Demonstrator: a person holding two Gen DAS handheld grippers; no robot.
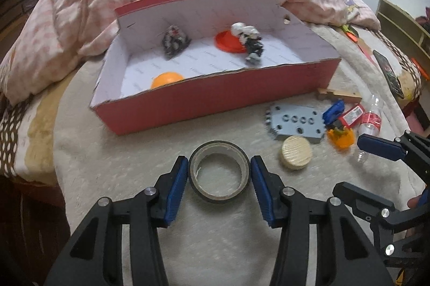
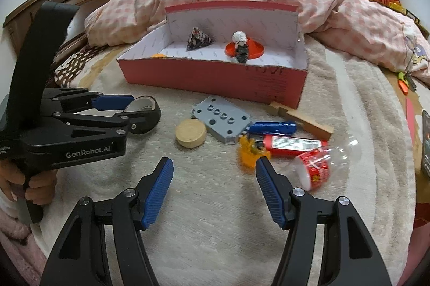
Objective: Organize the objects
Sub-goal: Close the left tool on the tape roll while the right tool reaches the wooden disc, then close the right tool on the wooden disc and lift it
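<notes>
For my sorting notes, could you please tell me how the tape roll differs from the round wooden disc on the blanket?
The tape roll is a dark, hollow ring; the wooden disc is pale and solid. The tape roll sits between the left hand-held gripper's blue pads; the wooden disc lies free, with no gripper around it. Both are round, lie flat, and remain outside the red box.

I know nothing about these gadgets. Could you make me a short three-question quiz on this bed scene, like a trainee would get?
1. True or false: the left gripper has the tape roll between its fingers.
2. Which lies inside the red box? A) wooden disc B) orange ball C) plastic bottle
3. What is between the right gripper fingers?

Key: 1 true; 2 B; 3 nothing, only the blanket.
</notes>
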